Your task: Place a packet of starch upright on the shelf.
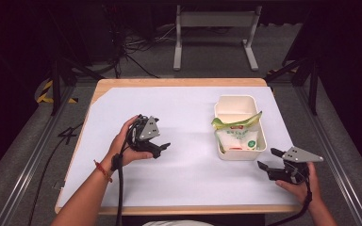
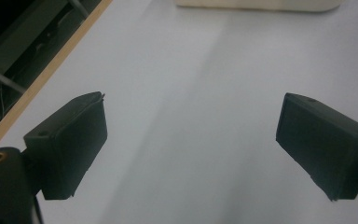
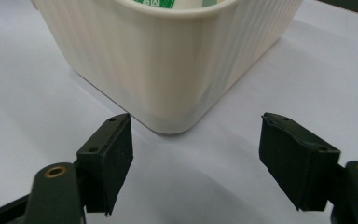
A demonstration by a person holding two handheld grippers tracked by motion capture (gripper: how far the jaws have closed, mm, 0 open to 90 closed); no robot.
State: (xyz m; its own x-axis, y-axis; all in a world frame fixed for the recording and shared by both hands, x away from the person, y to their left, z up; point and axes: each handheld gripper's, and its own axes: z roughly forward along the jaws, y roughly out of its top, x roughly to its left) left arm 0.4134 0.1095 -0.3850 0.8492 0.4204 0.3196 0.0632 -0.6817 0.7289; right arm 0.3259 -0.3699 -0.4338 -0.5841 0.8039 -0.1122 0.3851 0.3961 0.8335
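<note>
A cream ribbed box (image 1: 222, 106) stands on the white sheet right of centre, holding a white and green snack bag (image 1: 237, 135) with a red label. My left gripper (image 1: 165, 149) is held open over the sheet left of centre, its jaws pointing toward the box; nothing lies between them (image 2: 191, 149). My right gripper (image 1: 269, 159) is open just off the box's near right corner. In the right gripper view that rounded corner of the box (image 3: 168, 70) sits just beyond the gripper (image 3: 196, 158), apart from both jaws.
The white sheet (image 1: 184, 174) covers most of the wooden table (image 1: 179, 82). The box's far compartment (image 1: 235, 112) shows bare. Beyond the table, cables and a white stand's legs (image 1: 214, 28) lie on the floor. The box's far wall (image 2: 261, 4) edges the left gripper view's top.
</note>
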